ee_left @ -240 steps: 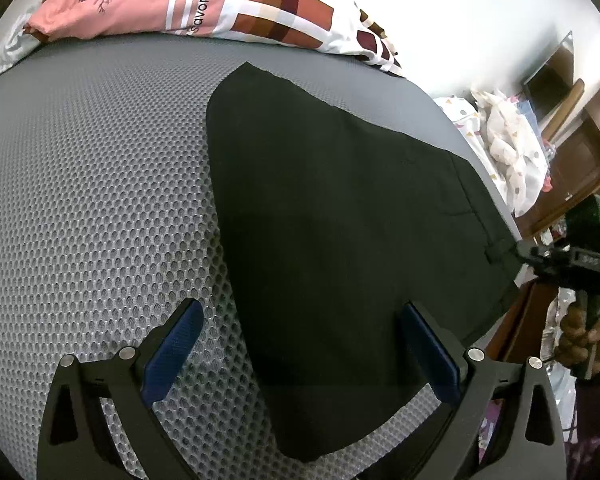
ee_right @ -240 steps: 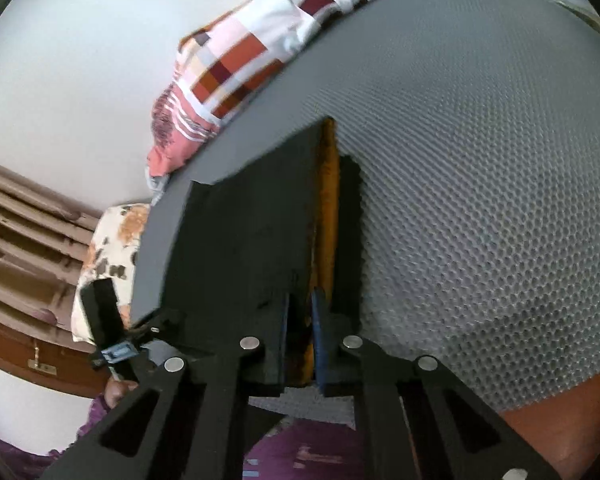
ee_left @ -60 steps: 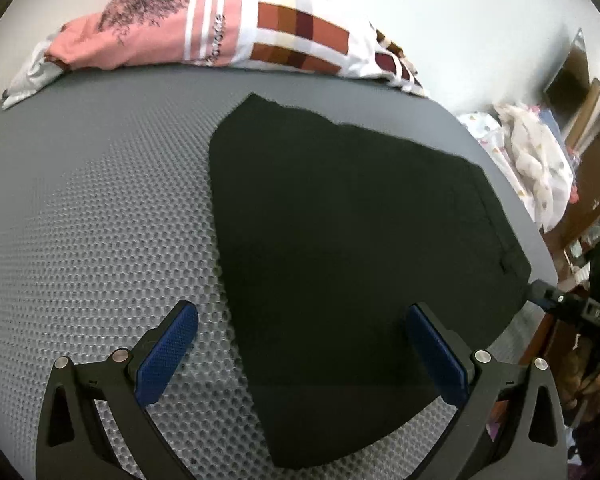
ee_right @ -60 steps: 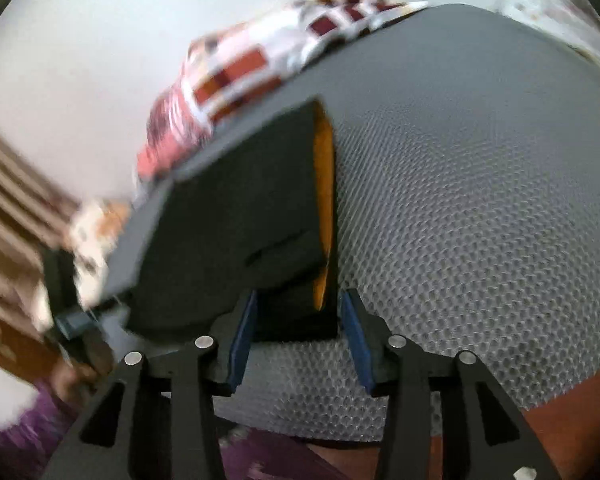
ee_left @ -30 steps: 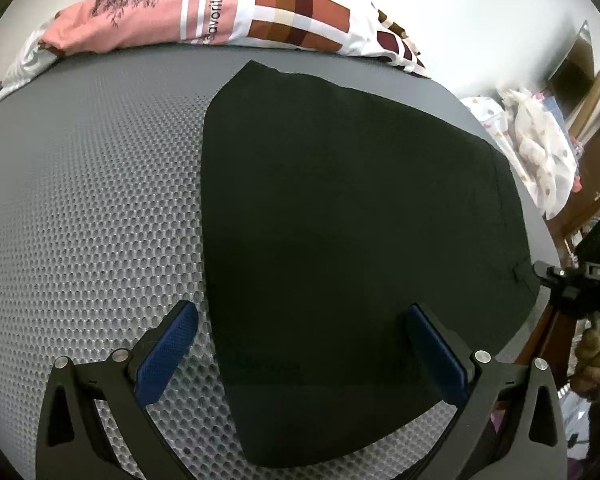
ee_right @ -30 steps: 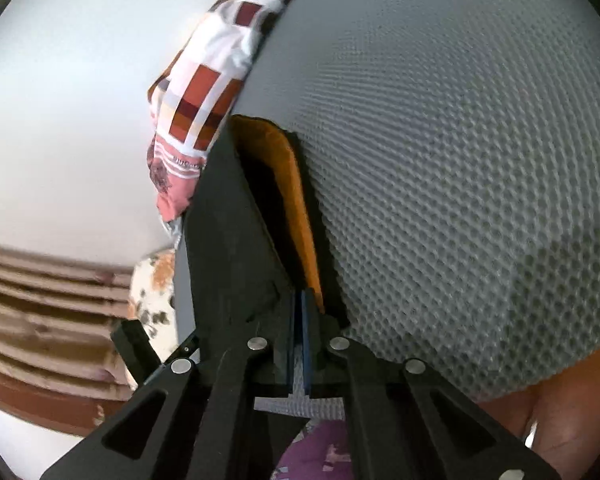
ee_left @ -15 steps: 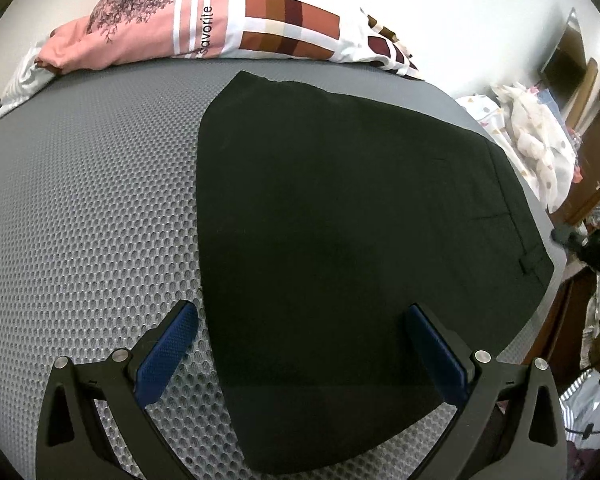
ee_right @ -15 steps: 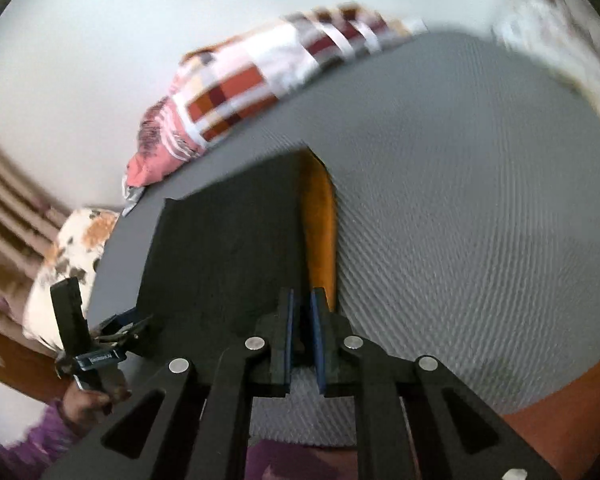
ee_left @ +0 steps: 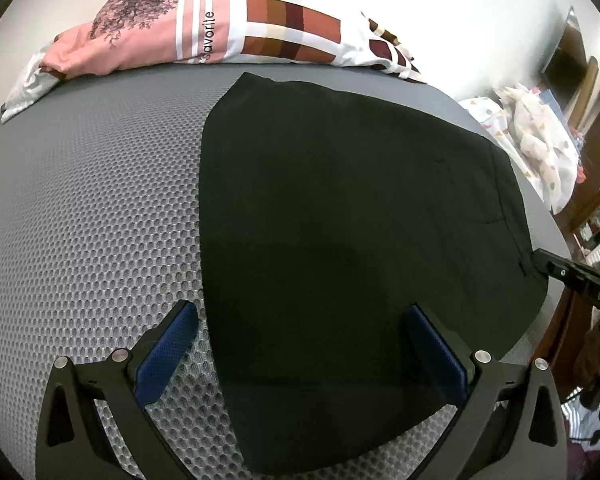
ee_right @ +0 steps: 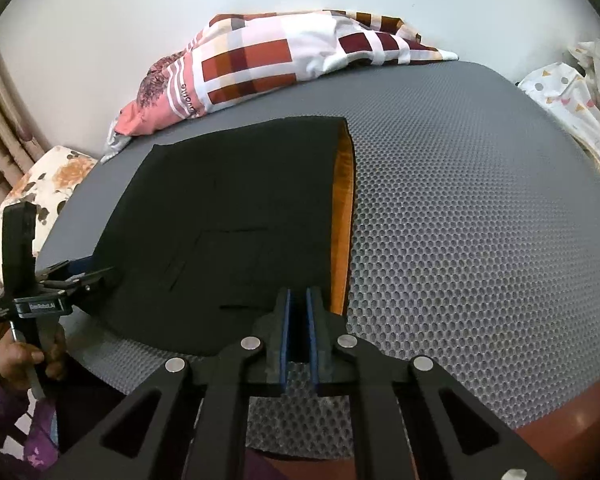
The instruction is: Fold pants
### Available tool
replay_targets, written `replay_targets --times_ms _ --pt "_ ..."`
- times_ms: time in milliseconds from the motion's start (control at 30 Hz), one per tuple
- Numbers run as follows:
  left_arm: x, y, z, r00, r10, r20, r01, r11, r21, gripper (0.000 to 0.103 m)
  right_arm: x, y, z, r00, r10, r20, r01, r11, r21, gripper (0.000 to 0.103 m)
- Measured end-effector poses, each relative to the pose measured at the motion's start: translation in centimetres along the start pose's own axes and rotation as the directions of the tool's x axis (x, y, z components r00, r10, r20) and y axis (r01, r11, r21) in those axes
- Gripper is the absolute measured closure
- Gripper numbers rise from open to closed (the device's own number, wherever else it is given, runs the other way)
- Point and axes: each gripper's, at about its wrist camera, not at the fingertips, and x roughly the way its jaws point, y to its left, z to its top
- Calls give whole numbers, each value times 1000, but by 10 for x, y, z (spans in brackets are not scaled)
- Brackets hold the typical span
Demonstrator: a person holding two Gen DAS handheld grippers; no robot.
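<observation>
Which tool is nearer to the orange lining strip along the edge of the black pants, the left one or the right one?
Right. The right tool grips the black pants right beside the orange lining strip. The left tool sits at the opposite edge of the pants, far from it.

Two hand-held black plastic claws: the left claw (ee_left: pixel 300 344) carries blue textured pads (ee_left: pixel 166 354) on angular black fingers with triangular cut-outs and round silver screws (ee_left: pixel 481 356); the right claw (ee_right: pixel 297 312) shows the same blue pads, black frame and silver screws. A white-lettered label marks the left claw's body. The person's sleeve (ee_right: pixel 4 404) is purple, patterned.
</observation>
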Motion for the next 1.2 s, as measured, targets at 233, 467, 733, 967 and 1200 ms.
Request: replay_targets --times_ms 233,467,733,967,1200 --pt "1 -3 0 999 30 12 -30 1000 4 0 -1 0 -4 1000 3 19 -4 1000 23 96" --pt "1 -4 0 999 44 21 -45 999 5 0 -1 -1 -5 999 6 32 -8 999 44 96" --pt "-6 -15 1 991 122 54 -125 991 48 0 0 -2 -4 1000 6 30 -7 998 55 94" --pt "-25 -40 5 962 242 127 -259 955 144 0 0 4 -4 999 15 32 -16 999 43 81" --pt "-54 -52 9 942 269 201 -295 948 115 0 1 19 -5 999 17 30 -17 1000 2 55"
